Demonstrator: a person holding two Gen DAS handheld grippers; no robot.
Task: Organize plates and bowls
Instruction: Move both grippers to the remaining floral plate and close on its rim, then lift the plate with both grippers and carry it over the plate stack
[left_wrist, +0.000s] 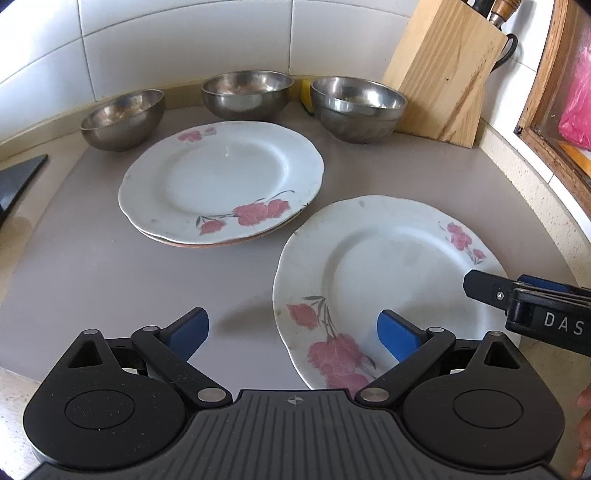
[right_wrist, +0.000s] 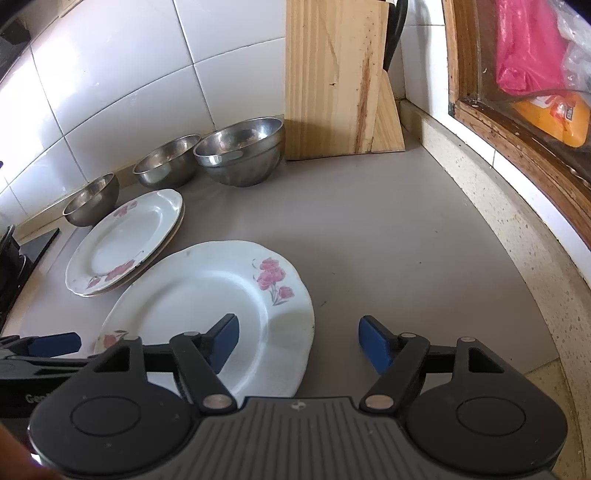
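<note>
Both grippers hang over the grey bench (left_wrist: 92, 266) with fingers spread wide and nothing in them: the left gripper (left_wrist: 291, 334) sits over the near edge of the single flowered plate (left_wrist: 384, 280), and the right gripper (right_wrist: 299, 341) straddles that plate's right rim. Behind it is a small stack of plates (left_wrist: 221, 181), then three steel bowls (left_wrist: 247, 94) along the tiled wall, next to a wooden knife block (left_wrist: 443, 70).

The left gripper (left_wrist: 293, 332) has its jaws spread wide, its blue pads (left_wrist: 192, 330) far apart with nothing between them. The right gripper (right_wrist: 298, 341) is likewise spread wide, gripping nothing. In the left wrist view the right gripper reaches in from the right edge; in the right wrist view the left gripper shows at the lower left.
</note>
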